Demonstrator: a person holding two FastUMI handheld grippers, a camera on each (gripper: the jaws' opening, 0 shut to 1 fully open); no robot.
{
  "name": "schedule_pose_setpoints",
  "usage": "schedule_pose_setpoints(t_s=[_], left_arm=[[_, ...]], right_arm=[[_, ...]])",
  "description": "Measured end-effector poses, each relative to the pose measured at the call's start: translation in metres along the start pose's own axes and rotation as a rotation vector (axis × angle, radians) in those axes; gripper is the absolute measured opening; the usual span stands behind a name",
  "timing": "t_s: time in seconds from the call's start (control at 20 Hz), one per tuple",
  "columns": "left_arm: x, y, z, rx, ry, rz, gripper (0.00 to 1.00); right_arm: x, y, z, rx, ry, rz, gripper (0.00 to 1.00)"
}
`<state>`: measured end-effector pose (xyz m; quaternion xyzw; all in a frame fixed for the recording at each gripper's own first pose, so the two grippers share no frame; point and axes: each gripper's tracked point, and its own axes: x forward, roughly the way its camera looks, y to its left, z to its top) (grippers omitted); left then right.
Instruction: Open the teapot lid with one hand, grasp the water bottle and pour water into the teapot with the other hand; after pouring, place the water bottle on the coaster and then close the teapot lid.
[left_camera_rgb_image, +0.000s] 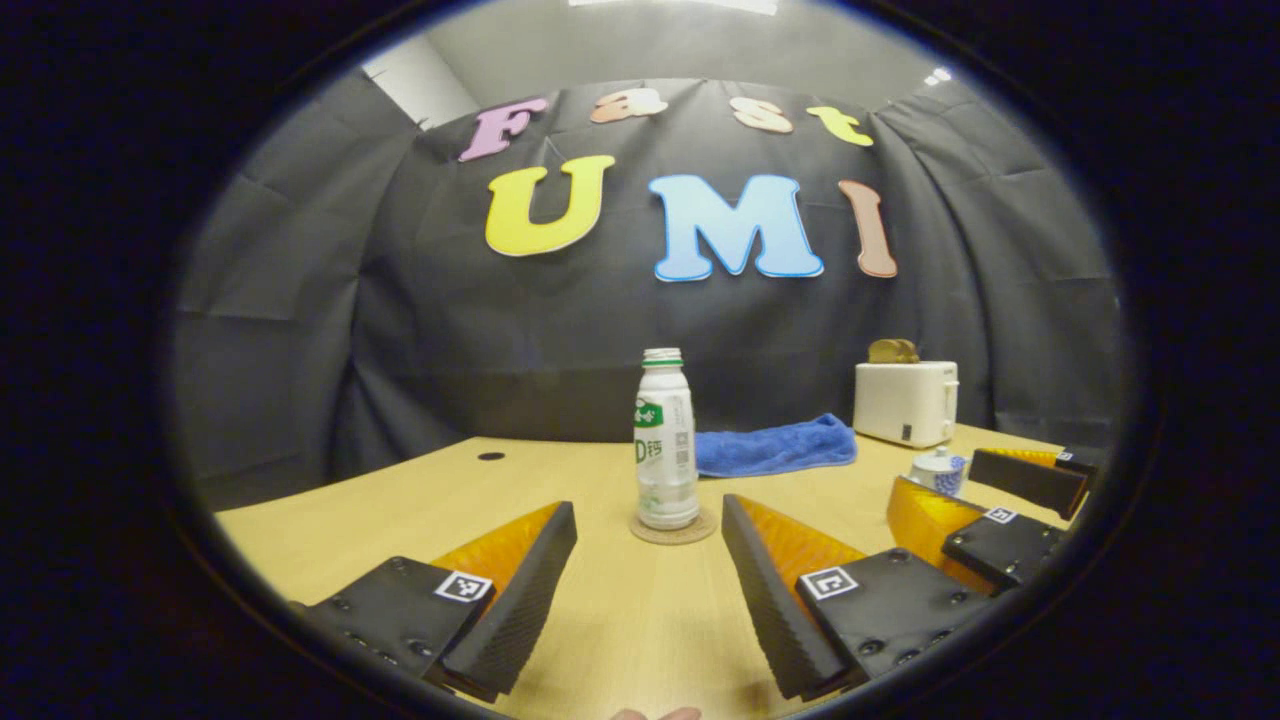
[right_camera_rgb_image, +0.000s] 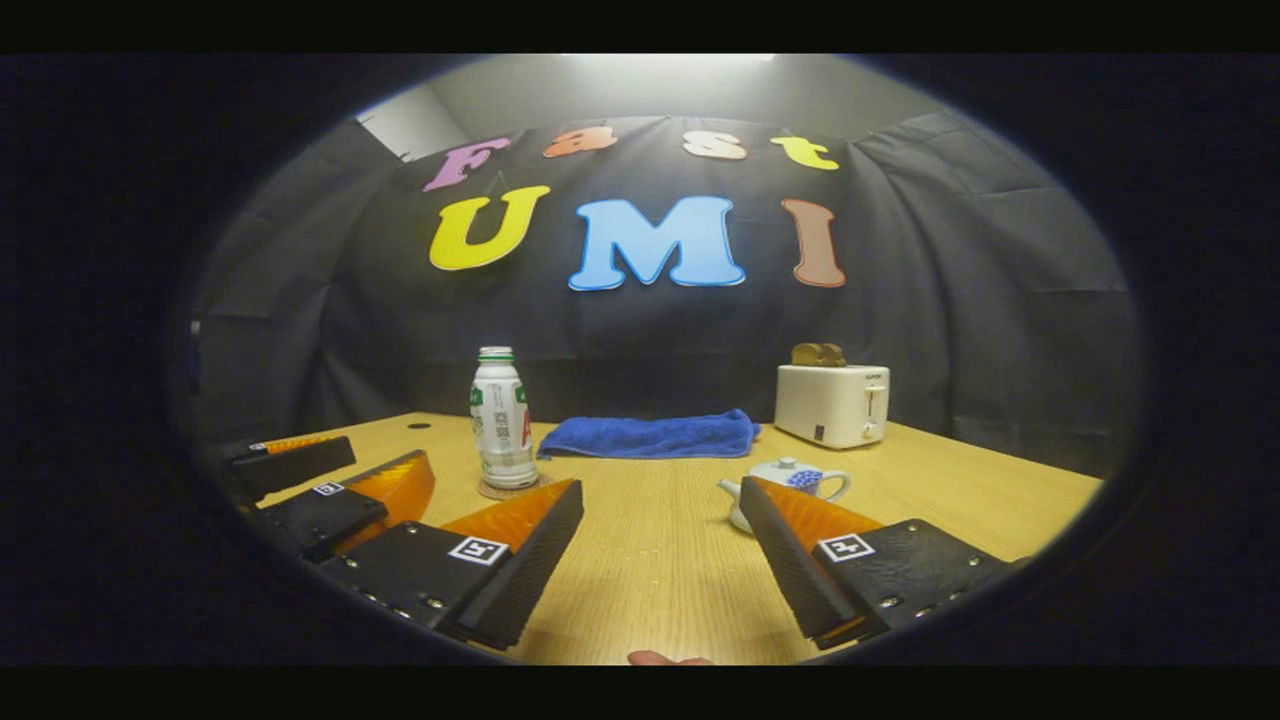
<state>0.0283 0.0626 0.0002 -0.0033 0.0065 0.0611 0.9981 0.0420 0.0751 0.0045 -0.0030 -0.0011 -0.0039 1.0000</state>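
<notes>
Water bottle (left_camera_rgb_image: 667, 440) upright on coaster (left_camera_rgb_image: 674, 530) at 12 o'clock between spread left gripper (left_camera_rgb_image: 648, 560) fingers, lidded teapot (right_camera_rgb_image: 790, 480) at 1 o'clock beyond wide-open right gripper (right_camera_rgb_image: 660, 545)

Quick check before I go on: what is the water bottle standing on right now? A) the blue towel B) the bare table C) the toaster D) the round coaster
D: the water bottle stands upright on the round coaster, in front of the blue towel and apart from both open grippers; the right gripper view shows the same.
</notes>
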Motion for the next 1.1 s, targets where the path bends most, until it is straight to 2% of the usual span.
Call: schedule_pose_setpoints(t_s=[0.05, 0.1, 0.35, 0.95, 1.1], left_arm=[[-0.001, -0.001, -0.002, 0.003, 0.0, -0.006, 0.9], [-0.001, -0.002, -0.004, 0.0, 0.003, -0.017, 1.0], [-0.005, -0.016, 0.0, 0.0, -0.002, -0.119, 1.0], [-0.004, -0.016, -0.002, 0.002, 0.009, -0.129, 1.0], [-0.005, -0.01, 0.0, 0.001, 0.004, -0.101, 1.0]], right_arm=[[0.001, 0.005, -0.002, -0.008, 0.0, 0.014, 0.96], [0.001, 0.004, -0.002, 0.001, 0.001, 0.015, 0.96], [0.0, 0.0, -0.003, 0.0, 0.005, -0.001, 0.96], [0.0, -0.004, -0.002, 0.001, 0.005, -0.026, 0.96], [0.0, -0.003, -0.001, 0.002, 0.005, -0.023, 0.96]])
